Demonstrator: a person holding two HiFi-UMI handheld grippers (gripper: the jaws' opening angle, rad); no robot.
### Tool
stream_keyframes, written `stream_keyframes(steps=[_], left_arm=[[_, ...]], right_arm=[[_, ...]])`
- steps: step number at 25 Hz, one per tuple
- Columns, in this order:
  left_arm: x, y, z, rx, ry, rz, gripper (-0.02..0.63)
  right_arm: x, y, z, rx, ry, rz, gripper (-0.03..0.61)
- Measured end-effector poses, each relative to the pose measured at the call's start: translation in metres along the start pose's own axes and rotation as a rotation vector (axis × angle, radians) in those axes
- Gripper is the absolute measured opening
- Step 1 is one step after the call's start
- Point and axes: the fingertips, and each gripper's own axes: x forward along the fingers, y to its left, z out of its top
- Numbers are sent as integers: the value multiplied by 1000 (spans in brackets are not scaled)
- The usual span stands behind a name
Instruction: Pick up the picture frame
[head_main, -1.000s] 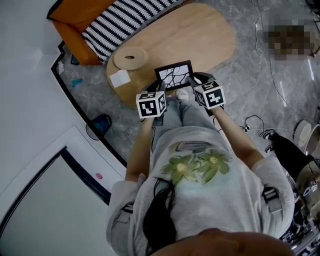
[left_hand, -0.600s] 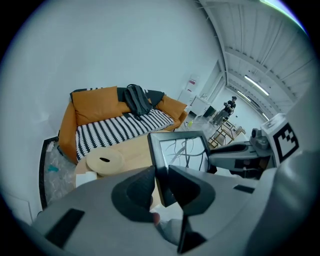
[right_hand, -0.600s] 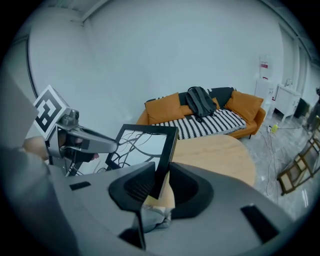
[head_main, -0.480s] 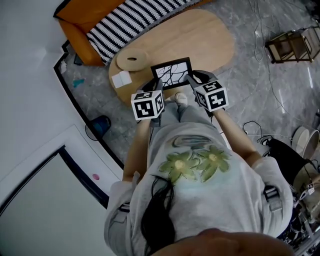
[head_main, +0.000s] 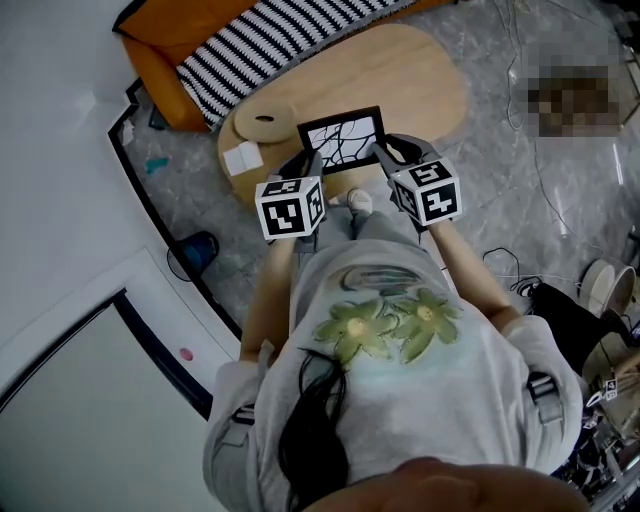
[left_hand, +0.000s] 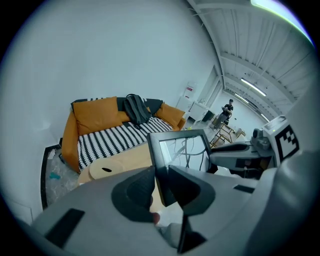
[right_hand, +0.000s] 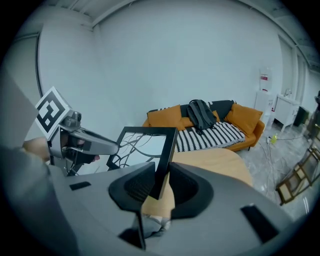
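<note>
My left claw (head_main: 306, 163) is clamped on one side edge of the picture frame (head_main: 342, 140) and my right claw (head_main: 384, 152) pinches the opposite edge. Between them the frame is held above the near end of the bench (head_main: 400, 70), its face tilted up. The frame is a thin, flat rectangle with a matte black border round a white print of dark branching lines. The bench is a smooth oval of pale wood. On its left end lie a round wooden disc (head_main: 262, 120) with a small hole and a white square thing (head_main: 240, 157). Beyond the bench stands an orange sofa (head_main: 160, 50) under a black-and-white striped cover. In the head view my claw tips look small, while each gripper view shows dark textured pads pressed on the frame's edge. Those views alone show a dark backpack (right_hand: 201, 114) on the sofa beyond the bench
</note>
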Motion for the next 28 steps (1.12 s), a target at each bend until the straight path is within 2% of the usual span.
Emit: stream_keyframes(steps=[8,28], left_arm=[[-13,-6,8,18,-32,-5,97],[-29,-13,13,41,-73,-9,97]], right_arm=[[-14,4,10,-11,-65,-15,93],[-27,8,20,-41,-119,-61,86]])
